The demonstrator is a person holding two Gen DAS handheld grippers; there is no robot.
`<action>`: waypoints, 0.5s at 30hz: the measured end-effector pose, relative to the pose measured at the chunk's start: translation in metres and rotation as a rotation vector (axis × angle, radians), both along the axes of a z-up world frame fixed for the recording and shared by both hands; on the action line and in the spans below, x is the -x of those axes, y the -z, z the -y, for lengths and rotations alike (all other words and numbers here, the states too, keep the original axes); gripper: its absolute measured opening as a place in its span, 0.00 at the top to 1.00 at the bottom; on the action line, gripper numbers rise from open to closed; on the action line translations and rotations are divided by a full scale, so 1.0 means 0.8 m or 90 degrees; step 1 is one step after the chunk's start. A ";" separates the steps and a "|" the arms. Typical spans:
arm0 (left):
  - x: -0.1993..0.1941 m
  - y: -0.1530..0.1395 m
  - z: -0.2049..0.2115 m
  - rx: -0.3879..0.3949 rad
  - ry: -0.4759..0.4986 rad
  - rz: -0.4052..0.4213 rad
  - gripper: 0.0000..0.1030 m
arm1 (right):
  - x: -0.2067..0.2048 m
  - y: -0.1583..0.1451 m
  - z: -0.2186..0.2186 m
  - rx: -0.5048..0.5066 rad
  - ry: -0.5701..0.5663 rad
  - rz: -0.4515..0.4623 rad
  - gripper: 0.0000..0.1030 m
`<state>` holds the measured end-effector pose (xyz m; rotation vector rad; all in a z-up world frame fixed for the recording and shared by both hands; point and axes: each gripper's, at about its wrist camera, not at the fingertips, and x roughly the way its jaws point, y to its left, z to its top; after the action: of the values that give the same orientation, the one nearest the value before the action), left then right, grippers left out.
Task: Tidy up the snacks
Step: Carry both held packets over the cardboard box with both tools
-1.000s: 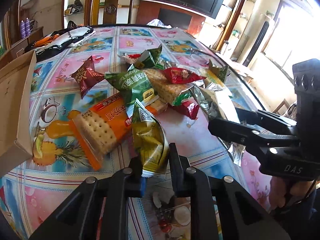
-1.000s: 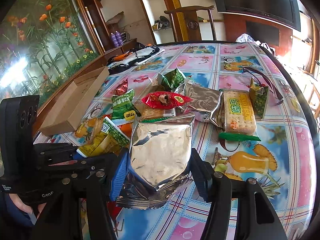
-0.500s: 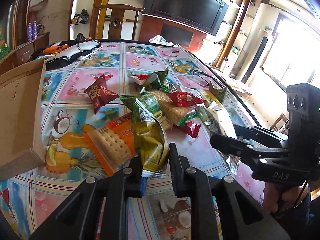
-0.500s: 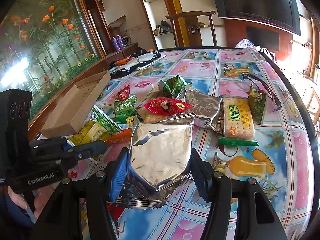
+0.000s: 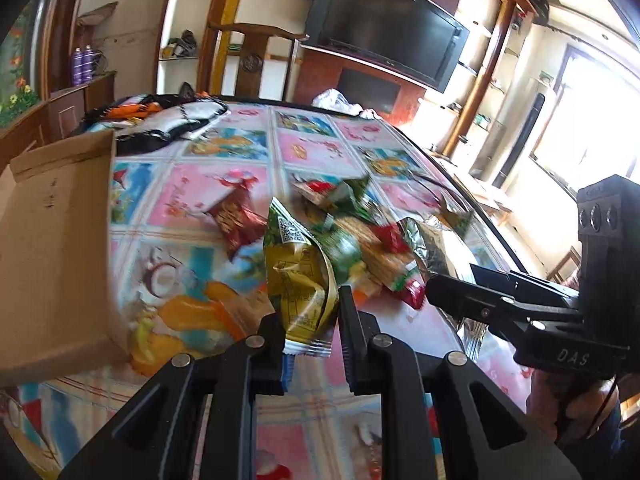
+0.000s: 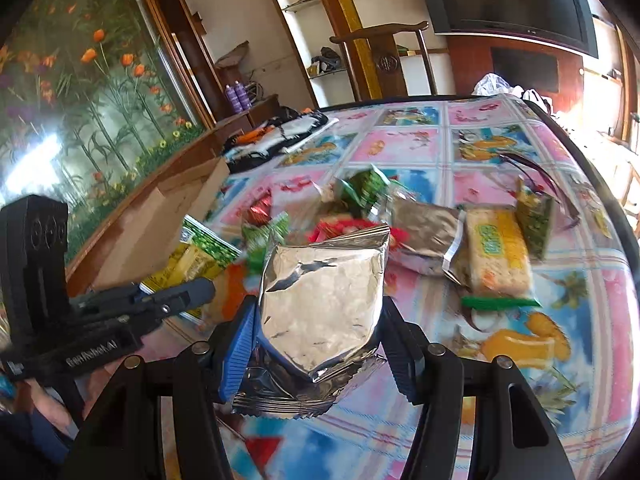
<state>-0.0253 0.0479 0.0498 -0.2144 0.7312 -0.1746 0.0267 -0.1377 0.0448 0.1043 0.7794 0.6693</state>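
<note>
Moved: both of your grippers have lifted and swung left with their packets; pile now lower and blurred in both views.
Box: cardboard box (image 5: 56, 248) sits far left on the table (image 5: 304, 148), open top partly visible from the right wrist view (image 6: 176, 208). Likely drop target, judging by the task.
Left gripper: left gripper (image 5: 310, 344) is clamped narrow on the yellow-green packet (image 5: 298, 276) by its bottom seam; packet stands upright, clear of the cloth, box wall just left of it.
Pile: remaining snacks (image 5: 360, 240) loose mid-table, between the grippers and the far edge.
Right gripper: right gripper (image 6: 316, 360) is closed on the silver foil bag (image 6: 324, 300), held low on its body, jaws spread fairly wide.
Technique: clear the box wall first, then lower and release inside. Go one hand at a time; the grippers are close. Seam grip looks thin, so avoid jerks.
</note>
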 end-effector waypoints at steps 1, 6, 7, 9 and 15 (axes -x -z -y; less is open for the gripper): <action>-0.001 -0.001 -0.007 0.005 -0.006 0.002 0.82 | -0.001 -0.003 -0.008 0.001 -0.002 0.006 0.39; -0.009 -0.011 -0.042 0.016 -0.043 0.019 0.82 | -0.011 -0.015 -0.043 -0.011 -0.011 0.014 0.38; -0.010 -0.013 -0.048 0.018 -0.050 0.022 0.82 | -0.014 -0.017 -0.051 -0.013 -0.013 0.012 0.38; -0.012 -0.018 -0.070 0.028 -0.071 0.028 0.82 | -0.019 -0.022 -0.065 -0.022 -0.016 0.012 0.38; -0.018 -0.028 -0.138 0.028 -0.143 0.038 0.82 | -0.027 -0.034 -0.127 -0.027 -0.047 0.010 0.38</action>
<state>-0.0108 0.1581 0.0720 -0.3296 0.6400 0.0172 0.0485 -0.0364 0.0719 0.1087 0.7565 0.7566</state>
